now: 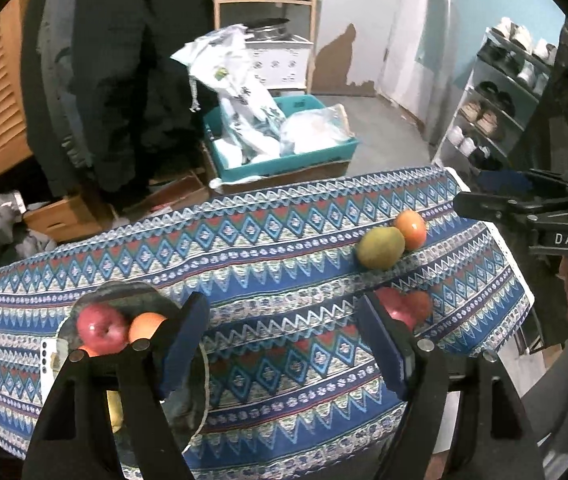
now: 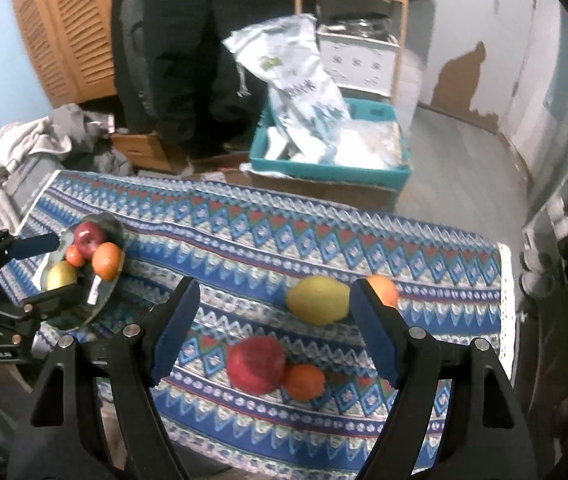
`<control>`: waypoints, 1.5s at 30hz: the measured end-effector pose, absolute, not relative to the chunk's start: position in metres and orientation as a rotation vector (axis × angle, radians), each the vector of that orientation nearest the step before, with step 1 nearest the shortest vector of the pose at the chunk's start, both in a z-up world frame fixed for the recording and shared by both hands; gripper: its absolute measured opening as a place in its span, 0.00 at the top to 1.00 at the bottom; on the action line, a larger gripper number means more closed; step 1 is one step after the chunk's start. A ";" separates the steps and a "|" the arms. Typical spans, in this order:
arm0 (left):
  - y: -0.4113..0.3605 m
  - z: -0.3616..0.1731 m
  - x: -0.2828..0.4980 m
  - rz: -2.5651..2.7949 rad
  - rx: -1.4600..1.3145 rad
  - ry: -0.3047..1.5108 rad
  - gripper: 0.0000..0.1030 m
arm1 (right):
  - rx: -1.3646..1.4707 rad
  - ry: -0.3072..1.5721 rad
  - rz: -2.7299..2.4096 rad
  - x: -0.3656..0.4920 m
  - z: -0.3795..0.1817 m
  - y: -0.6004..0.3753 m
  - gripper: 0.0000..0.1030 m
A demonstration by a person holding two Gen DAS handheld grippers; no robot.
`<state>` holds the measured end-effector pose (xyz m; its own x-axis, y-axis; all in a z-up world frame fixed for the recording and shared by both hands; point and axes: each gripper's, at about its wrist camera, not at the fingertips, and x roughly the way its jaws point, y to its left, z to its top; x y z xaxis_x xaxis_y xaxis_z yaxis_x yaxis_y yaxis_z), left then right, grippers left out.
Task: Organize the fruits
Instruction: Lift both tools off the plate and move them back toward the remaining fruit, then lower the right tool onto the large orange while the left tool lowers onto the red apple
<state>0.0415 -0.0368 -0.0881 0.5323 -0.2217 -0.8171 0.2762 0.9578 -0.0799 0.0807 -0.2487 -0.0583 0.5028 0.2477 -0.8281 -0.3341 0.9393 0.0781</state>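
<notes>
A: So, how many fruits do you count?

B: Eight. Four sit in the glass plate at the left end of the patterned tablecloth: a red apple, a large orange, a small orange and a yellow-green fruit. Four more lie loose on the cloth toward the right end.

A: Which four?

B: A yellow-green mango touching an orange fruit behind it, and nearer the front edge a big red apple touching a smaller orange. The two pairs are apart from each other.

A: And the grippers?

B: Two. The right gripper hangs over the loose fruit with its blue-padded jaws spread wide and nothing between them; the loose red apple shows in the gap below. The left gripper is likewise wide apart and holds nothing, hovering just beside the plate, its left finger partly covering it.

A: Any writing?

B: "DAS" in white letters on the right gripper's body, in the left wrist view. A white label on the left gripper's body is too blurred to read. Print on the white bags in the teal bin behind the table is unreadable too.

A: How does the fruit look?

B: Whole and glossy; the plate's apple shows a bright highlight and a stem dimple.
</notes>
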 end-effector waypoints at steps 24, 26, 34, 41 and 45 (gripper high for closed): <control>-0.118 -0.173 0.062 -0.414 0.162 1.129 0.24 | -0.088 1.199 0.308 0.072 -0.170 -0.309 0.24; -0.121 -0.178 0.063 -0.424 0.154 1.139 0.24 | -0.096 1.215 0.317 0.070 -0.177 -0.308 0.24; -0.128 -0.196 0.065 -0.434 0.153 1.171 0.24 | -0.172 1.300 0.369 0.066 -0.213 -0.299 0.24; -0.129 -0.207 0.069 -0.438 0.130 1.191 0.24 | -0.219 1.323 0.406 0.069 -0.232 -0.290 0.24; -0.127 -0.211 0.073 -0.432 0.113 1.203 0.24 | -0.250 1.308 0.443 0.071 -0.239 -0.279 0.25</control>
<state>0.0726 -0.1274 -0.2109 0.2895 -0.2636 -0.9202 0.3818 0.9133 -0.1416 0.0709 -0.2793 -0.2388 0.1929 0.1723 -0.9660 -0.4494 0.8906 0.0691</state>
